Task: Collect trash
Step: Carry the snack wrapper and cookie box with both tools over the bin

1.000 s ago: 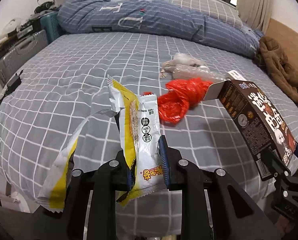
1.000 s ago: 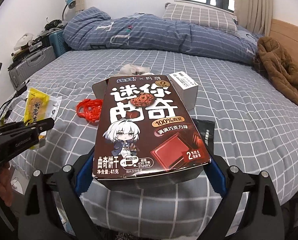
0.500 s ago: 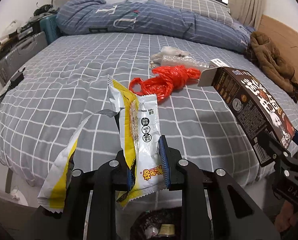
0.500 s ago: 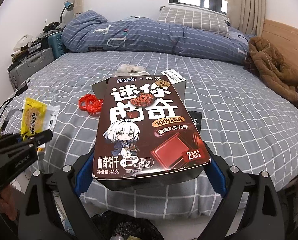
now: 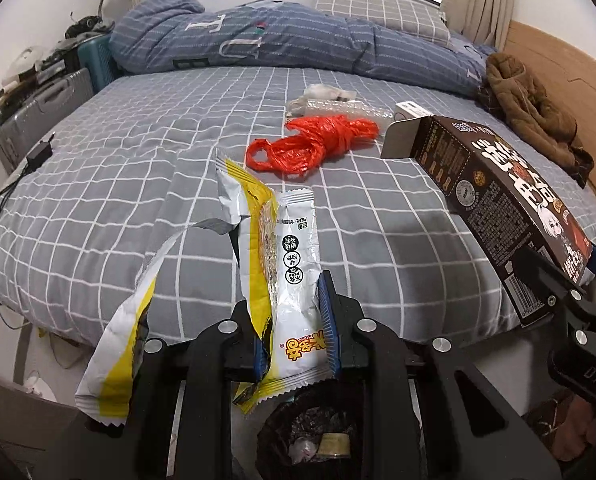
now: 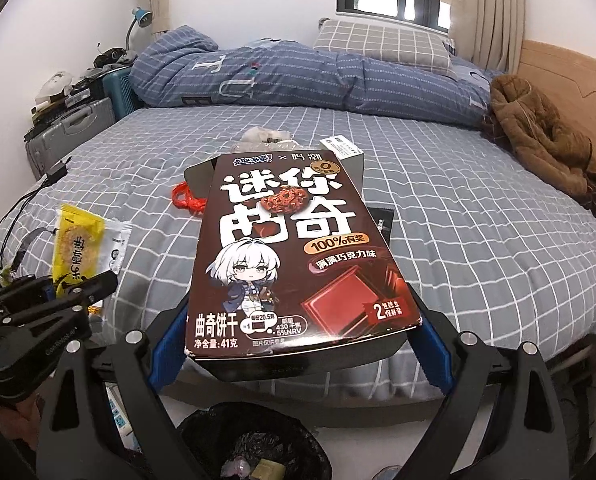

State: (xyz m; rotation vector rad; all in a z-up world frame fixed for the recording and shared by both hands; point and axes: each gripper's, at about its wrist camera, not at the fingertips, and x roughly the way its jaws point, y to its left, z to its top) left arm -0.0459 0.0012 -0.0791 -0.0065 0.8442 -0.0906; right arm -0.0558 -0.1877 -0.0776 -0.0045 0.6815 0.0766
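My left gripper is shut on white and yellow snack wrappers, held upright past the foot of the bed; a torn yellow strip dangles to its left. My right gripper is shut on a brown cookie box with an open far flap, seen at the right as the cookie box in the left wrist view. A black-lined trash bin sits on the floor directly below both grippers, also visible as the trash bin. On the bed lie a red plastic bag, a clear crumpled wrapper and a small white box.
The grey checked bed fills the view, with a blue duvet and pillow at its head. A brown coat lies on the right edge. Suitcases stand at the left, and a charger with cable rests near that edge.
Both grippers have drawn back from the bed with their loads. The bed looks farther off, and the trash bin has come into view below them.
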